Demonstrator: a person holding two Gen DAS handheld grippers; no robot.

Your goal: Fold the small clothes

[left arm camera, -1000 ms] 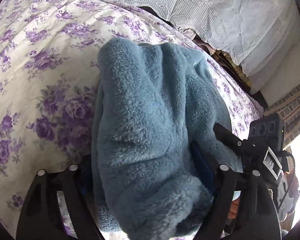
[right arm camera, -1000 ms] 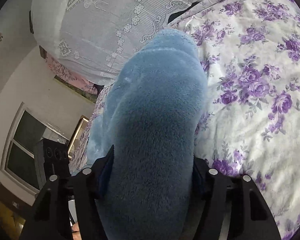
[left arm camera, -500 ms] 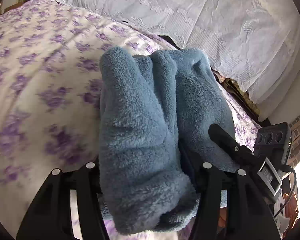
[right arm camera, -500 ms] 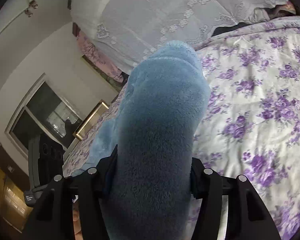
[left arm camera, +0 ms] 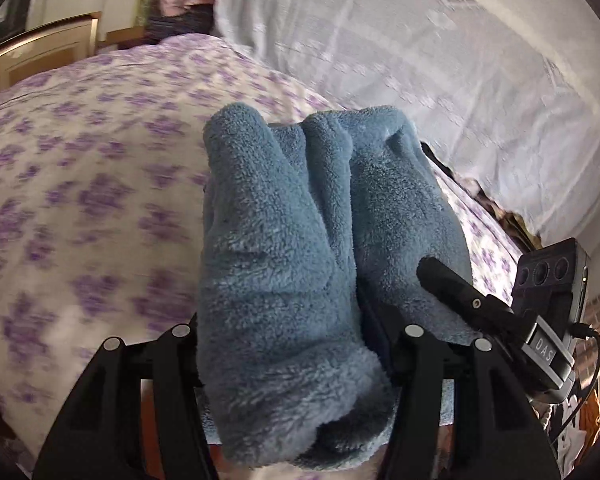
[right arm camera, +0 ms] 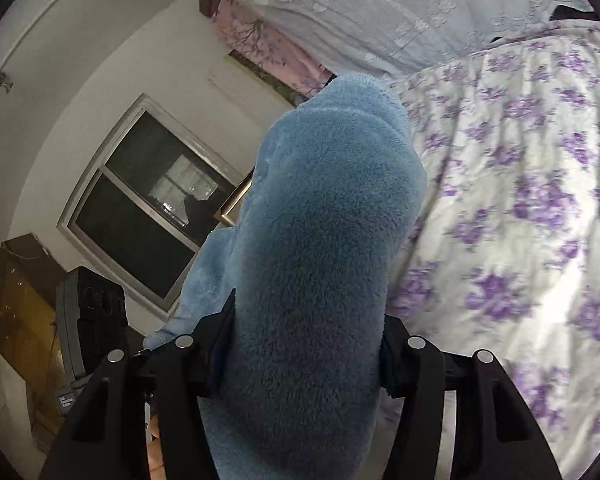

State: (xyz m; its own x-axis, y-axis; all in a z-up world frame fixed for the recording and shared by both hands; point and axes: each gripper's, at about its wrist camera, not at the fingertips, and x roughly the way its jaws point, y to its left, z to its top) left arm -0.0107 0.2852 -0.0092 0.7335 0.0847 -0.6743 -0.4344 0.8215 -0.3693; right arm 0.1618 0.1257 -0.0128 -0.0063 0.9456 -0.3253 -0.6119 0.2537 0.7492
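A fluffy blue fleece garment point(left arm camera: 284, 240) is bunched and held up over a bed with a purple-flowered cover point(left arm camera: 80, 184). My left gripper point(left arm camera: 296, 344) is shut on one thick fold of it; the fleece hides the fingertips. My right gripper point(right arm camera: 304, 340) is shut on another fold of the same garment point(right arm camera: 320, 240), which bulges forward between the jaws and hides the tips. In the left wrist view the right gripper's body point(left arm camera: 500, 312) shows at the right, close beside the fleece.
A white lace-patterned cover point(left arm camera: 440, 60) lies over pillows at the head of the bed. A wooden bed frame point(left arm camera: 40, 52) is at the far left. A window point(right arm camera: 148, 208) and a white wall are left in the right wrist view.
Both grippers have lifted and tilted upward with the blue fleece; more wall, window and pillow cover now show. The grips have stayed shut.
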